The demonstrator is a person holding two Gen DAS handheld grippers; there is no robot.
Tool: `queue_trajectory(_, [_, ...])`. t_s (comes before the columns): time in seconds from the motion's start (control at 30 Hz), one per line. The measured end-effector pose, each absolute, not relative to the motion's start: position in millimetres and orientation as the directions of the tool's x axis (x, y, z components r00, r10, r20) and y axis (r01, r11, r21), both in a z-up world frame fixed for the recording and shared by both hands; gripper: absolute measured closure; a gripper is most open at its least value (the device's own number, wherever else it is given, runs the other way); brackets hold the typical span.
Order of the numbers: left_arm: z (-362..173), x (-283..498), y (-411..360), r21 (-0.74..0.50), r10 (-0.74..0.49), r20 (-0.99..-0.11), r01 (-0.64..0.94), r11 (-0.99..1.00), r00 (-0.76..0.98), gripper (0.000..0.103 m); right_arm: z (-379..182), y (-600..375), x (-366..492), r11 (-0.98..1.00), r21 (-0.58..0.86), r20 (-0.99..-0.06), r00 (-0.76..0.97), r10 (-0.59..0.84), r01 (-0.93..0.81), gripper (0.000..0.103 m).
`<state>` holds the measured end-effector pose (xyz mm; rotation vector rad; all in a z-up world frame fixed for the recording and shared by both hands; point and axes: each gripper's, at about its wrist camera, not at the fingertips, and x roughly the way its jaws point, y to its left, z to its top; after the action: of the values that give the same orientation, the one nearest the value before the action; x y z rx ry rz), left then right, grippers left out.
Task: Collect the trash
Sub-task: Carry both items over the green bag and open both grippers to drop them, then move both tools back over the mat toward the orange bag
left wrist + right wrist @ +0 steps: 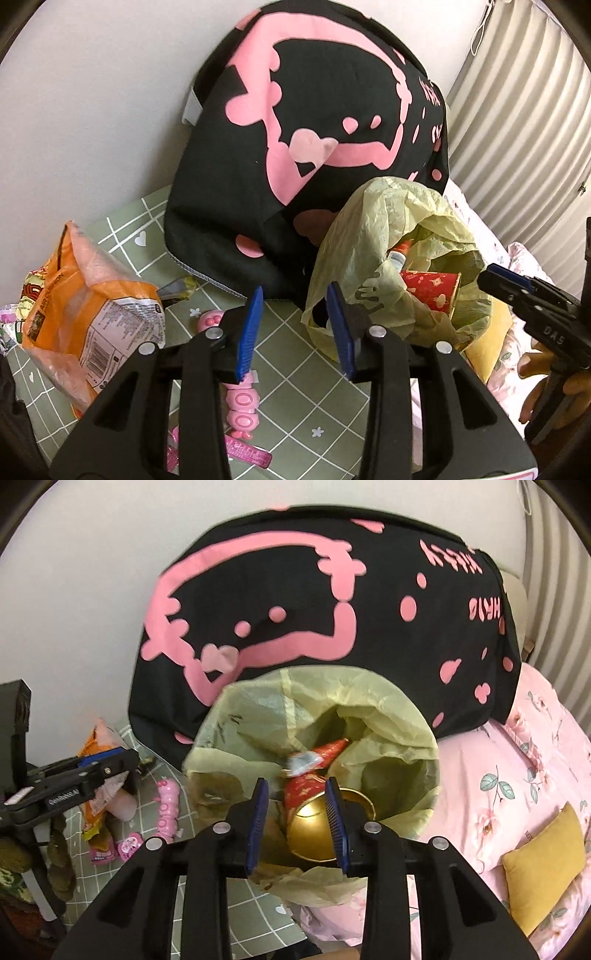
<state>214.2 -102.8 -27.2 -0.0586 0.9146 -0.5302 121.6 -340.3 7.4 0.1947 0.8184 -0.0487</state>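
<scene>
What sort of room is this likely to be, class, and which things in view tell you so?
Probably a bedroom: pink floral bedding under a mustard-yellow cushion, a big black pillow with pink cartoon print against the wall, and a green checked sheet strewn with snack wrappers.

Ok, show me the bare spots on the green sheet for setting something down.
Free: green sheet between the pink toy and yellow-green bag, and the far corner by the wall, behind the orange packet. Crowded: the strip between packet and toy.

left gripper (295, 325): open, empty | green bag (388, 258): just right | orange packet (92, 314): left
</scene>
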Motion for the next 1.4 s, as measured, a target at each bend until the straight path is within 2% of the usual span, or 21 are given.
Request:
queue_trajectory(0.3, [-25, 202, -56, -0.226, -0.42, -0.718, 0.384, 0.895, 0.555, 0.068, 20, -292, 129, 0.987, 0.157, -0.687, 0.722, 0.087, 0.031, 0.073])
queue_trajectory(0.53, [-31, 198, 14, -0.191, -0.297, -0.708, 0.231, 0.954, 0.64, 0.068, 15, -228, 154, 0.981, 0.152, -0.685, 0.703, 0.191, -0.118, 0.073])
queue_trajectory(0.8, [-51, 197, 82, -0.179, -0.172, -0.74, 0.056, 0.982, 0.65, 0.068, -10, -174, 177, 0.964, 0.149, -0.726, 0.638, 0.257, -0.219, 0.073])
queue_trajectory(1.4, [-93, 179, 168, -0.21, -0.1, -0.797, -0.117, 0.971, 0.596, 0.067, -52, -119, 194, 0.924, 0.21, -0.761, 0.54, 0.36, -0.32, 0.073])
